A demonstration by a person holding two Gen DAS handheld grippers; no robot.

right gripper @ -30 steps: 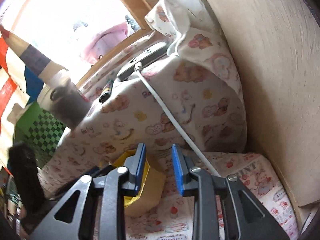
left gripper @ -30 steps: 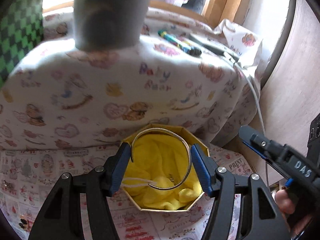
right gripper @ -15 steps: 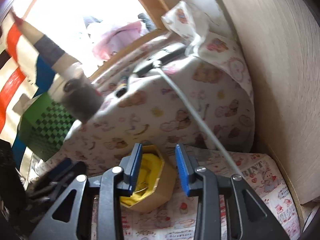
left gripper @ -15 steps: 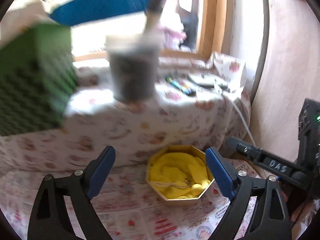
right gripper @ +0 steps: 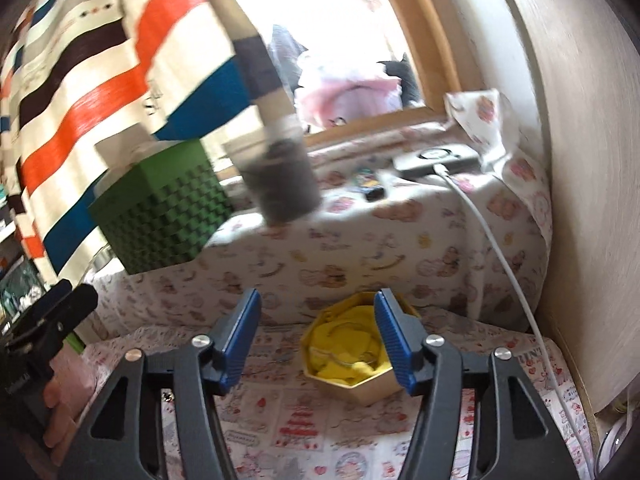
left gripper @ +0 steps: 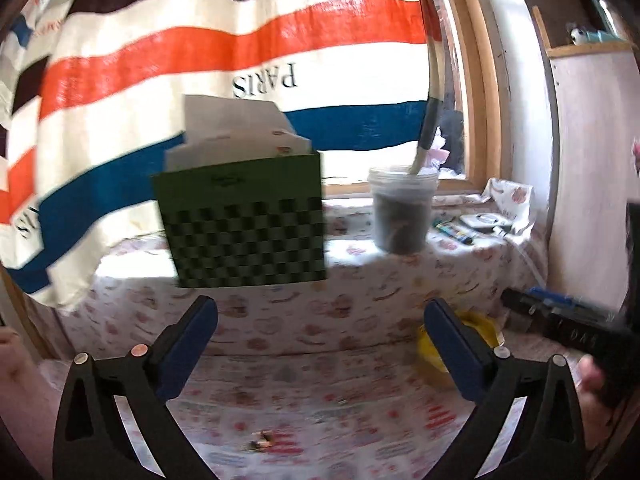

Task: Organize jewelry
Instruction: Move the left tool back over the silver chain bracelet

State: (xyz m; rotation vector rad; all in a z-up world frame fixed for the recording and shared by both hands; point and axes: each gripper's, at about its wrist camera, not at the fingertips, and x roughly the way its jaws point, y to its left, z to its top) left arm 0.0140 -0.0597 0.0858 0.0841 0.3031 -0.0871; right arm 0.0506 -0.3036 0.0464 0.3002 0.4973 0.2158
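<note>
The left gripper [left gripper: 320,330] hangs above the patterned table [left gripper: 320,412] with its fingers [left gripper: 192,340] spread wide and nothing between them. The right gripper [right gripper: 318,336] is also spread and empty, its right finger overlapping the rim of the gold octagonal box [right gripper: 352,354] in the right wrist view.

The box sits on the table at the foot of the raised, cloth-covered ledge [right gripper: 360,256]. It is lined with yellow cloth [right gripper: 340,344], and a thin metal bangle [right gripper: 352,354] lies on that cloth, inside the walls. In the left wrist view the box shows only as a yellow patch at about 3 o'clock, mostly hidden behind the right finger.

At about 6 o'clock in the left view a small dark-and-gold piece [left gripper: 260,440] lies loose on the table; it is blurred, so it may be an earring or a clasp, and I cannot tell which.

If that is the next piece to store, the left gripper should come straight down over it, fingertips touching the table on either side, and close slowly so the small thing does not skid on the cloth. Carry it low toward 3 o'clock and release only once it is over the yellow lining, clear of the bangle. The right gripper should stay clear of the box's mouth.
</note>
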